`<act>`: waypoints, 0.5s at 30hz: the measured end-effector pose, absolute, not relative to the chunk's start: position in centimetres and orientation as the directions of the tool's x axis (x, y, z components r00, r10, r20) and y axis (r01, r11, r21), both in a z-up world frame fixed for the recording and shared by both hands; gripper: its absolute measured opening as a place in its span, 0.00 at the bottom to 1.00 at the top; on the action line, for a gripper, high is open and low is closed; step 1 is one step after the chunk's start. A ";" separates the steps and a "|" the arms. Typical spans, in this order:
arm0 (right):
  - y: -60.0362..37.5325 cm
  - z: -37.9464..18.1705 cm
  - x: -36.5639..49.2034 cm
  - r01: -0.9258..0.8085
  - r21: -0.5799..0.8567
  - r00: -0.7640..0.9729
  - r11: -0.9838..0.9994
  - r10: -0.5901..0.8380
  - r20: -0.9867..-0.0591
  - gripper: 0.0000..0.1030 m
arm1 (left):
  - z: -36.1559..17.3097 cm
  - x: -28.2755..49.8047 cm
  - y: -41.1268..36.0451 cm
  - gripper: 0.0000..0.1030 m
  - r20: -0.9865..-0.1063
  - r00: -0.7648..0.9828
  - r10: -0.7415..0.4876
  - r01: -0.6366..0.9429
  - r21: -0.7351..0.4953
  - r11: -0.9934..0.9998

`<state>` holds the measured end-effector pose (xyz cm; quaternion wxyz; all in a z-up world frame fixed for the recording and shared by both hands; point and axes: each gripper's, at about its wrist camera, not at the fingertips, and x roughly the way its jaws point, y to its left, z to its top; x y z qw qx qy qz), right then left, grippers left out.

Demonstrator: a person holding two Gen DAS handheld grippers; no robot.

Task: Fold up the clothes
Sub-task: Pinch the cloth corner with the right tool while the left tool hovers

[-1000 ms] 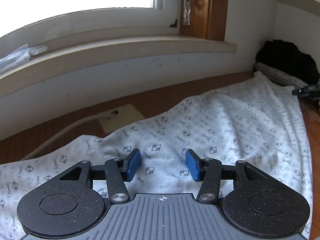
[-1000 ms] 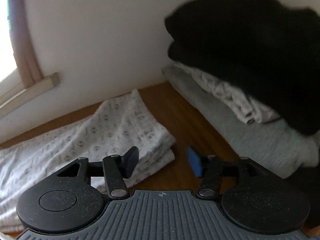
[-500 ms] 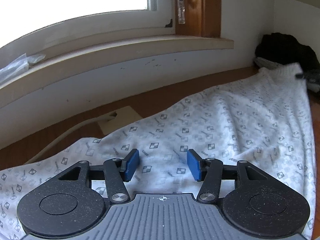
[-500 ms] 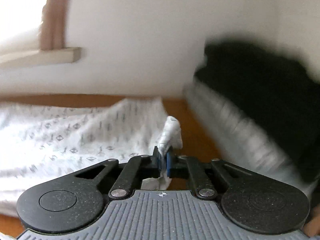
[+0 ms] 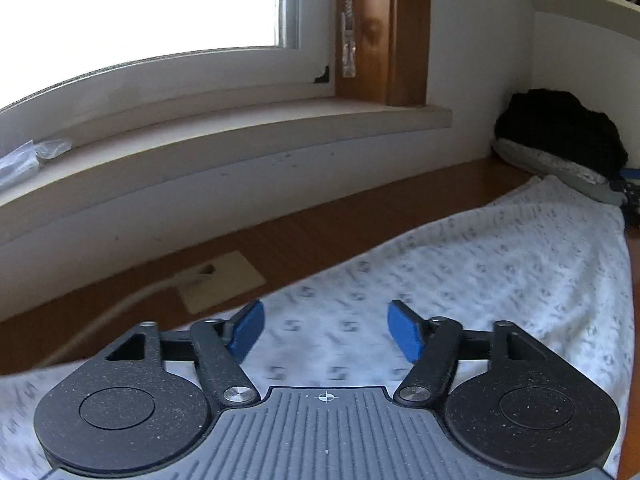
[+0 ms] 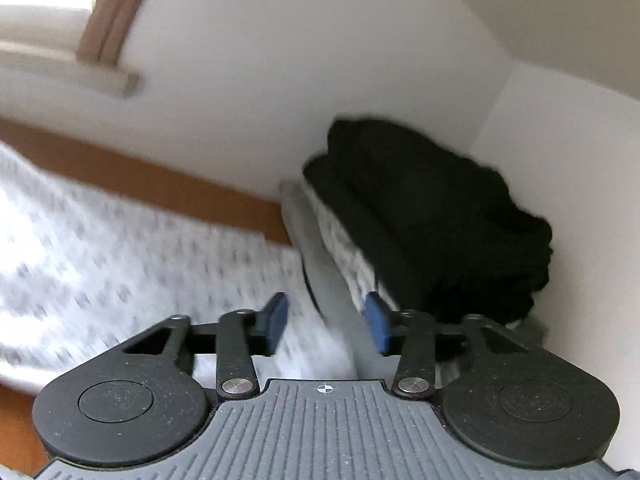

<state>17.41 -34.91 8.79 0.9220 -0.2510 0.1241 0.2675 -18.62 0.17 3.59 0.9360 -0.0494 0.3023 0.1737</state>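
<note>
1. Our left gripper point(image 5: 326, 330): jaws opening, nothing pinched. The white patterned garment point(image 5: 460, 280) lies under and ahead of it on the wooden tabletop point(image 5: 320, 236), running off to the right.
2. Our right gripper point(image 6: 326, 322): jaws opening, nothing between the pads. The same garment's end point(image 6: 120, 264) sits below and to its left; the stack of folded clothes point(image 6: 420, 224) (black on top, grey and light layers under) is just ahead on the right, in the corner.
3. Step in hand, as we read it: both grips let go, garment laid flat, next fold to come. We should let the cloth settle and take matching corners at both ends.
4. To do it well: pinch the edge only, one layer set, keep both ends level so the fold line stays straight. Keep the right end clear of the stack.
5. Hard to read: the right wrist view is motion-blurred, so the garment edge there is vague. The near hem is hidden under both gripper bodies. We can't tell how many layers are already folded, or what kind of garment it is.
6. The beige plate point(image 5: 222, 284) with a cable sits ahead-left of the left gripper, just beside the cloth edge.
</note>
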 end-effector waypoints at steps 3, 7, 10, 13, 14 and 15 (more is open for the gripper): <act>-33.5 8.8 16.6 -0.659 -0.306 0.745 0.687 0.539 -0.394 0.53 | 3.1 -19.0 1.3 0.75 -0.620 0.727 0.294 -0.348 0.036 0.937; -30.4 7.5 16.0 -0.783 -0.181 0.601 0.596 0.647 -0.469 0.55 | 1.8 -19.9 2.2 0.76 -0.628 0.724 0.283 -0.367 -0.003 0.930; -28.6 6.6 16.0 -0.828 -0.126 0.525 0.546 0.678 -0.515 0.56 | 1.6 -20.2 2.6 0.77 -0.626 0.727 0.283 -0.379 -0.021 0.925; -28.2 5.8 17.0 -0.830 -0.092 0.506 0.550 0.673 -0.539 0.59 | 1.6 -20.0 2.6 0.80 -0.630 0.720 0.292 -0.379 -0.005 0.925; -28.4 5.6 17.3 -0.828 -0.076 0.502 0.555 0.674 -0.542 0.63 | 1.6 -20.0 2.7 0.80 -0.630 0.719 0.292 -0.379 -0.004 0.925; -28.5 5.5 17.7 -0.826 -0.060 0.498 0.561 0.675 -0.544 0.64 | 1.6 -20.0 2.7 0.80 -0.631 0.720 0.290 -0.380 -0.007 0.925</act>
